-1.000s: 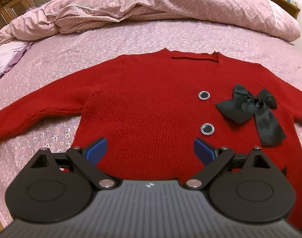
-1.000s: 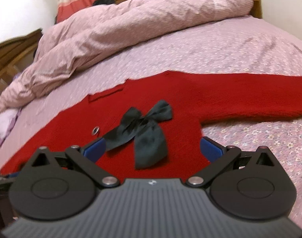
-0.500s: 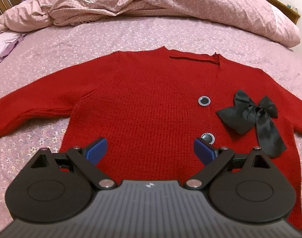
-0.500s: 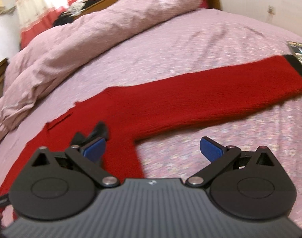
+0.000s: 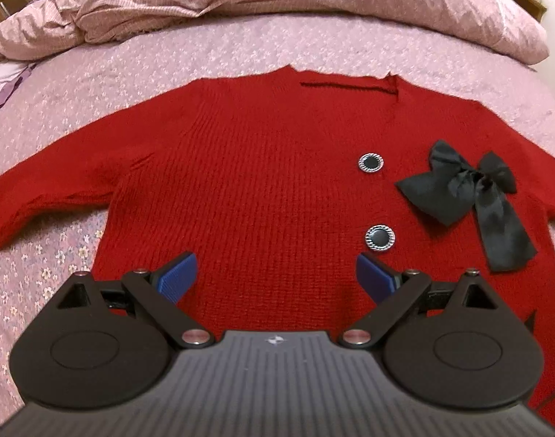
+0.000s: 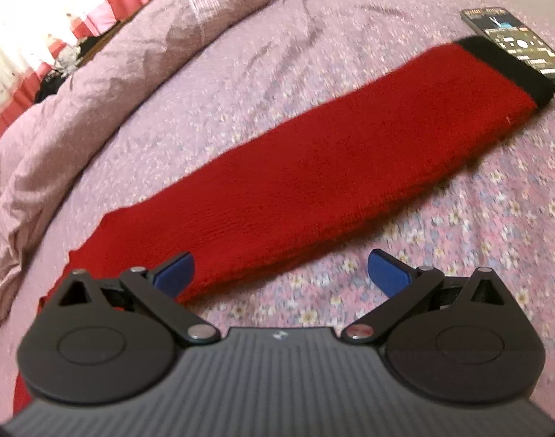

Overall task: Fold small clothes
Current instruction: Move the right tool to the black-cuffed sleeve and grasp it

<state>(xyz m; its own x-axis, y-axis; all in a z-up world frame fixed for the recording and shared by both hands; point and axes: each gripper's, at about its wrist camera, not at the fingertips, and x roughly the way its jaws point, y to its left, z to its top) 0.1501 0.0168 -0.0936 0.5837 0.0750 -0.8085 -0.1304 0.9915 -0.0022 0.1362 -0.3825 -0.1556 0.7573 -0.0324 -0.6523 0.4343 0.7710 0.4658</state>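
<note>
Both grippers, left point(image 5: 276, 276) and right point(image 6: 281, 268), wide open and empty above the flat red sweater point(image 5: 262, 182)

phone point(image 6: 517, 42) touching cuff point(image 6: 506, 65) | bedspread point(image 6: 441, 255) beside sleeve point(image 6: 313, 182) free

Red knit sweater point(image 5: 248, 182) lies spread flat, front up, on the bed point(image 5: 241, 51), neckline toward the far edge where the duvet is heaped. 2 round black buttons with silver rims, upper button point(image 5: 370, 162) and lower button point(image 5: 380, 238), run down the front right of centre. A black satin bow point(image 5: 466, 189) sits just beside them, tails trailing toward the hem. One sleeve point(image 5: 48, 196) stretches out flat toward the bed's left side. The other sleeve point(image 6: 313, 182) lies straight and flat toward the right edge, ending in a black cuff point(image 6: 506, 62).
</note>
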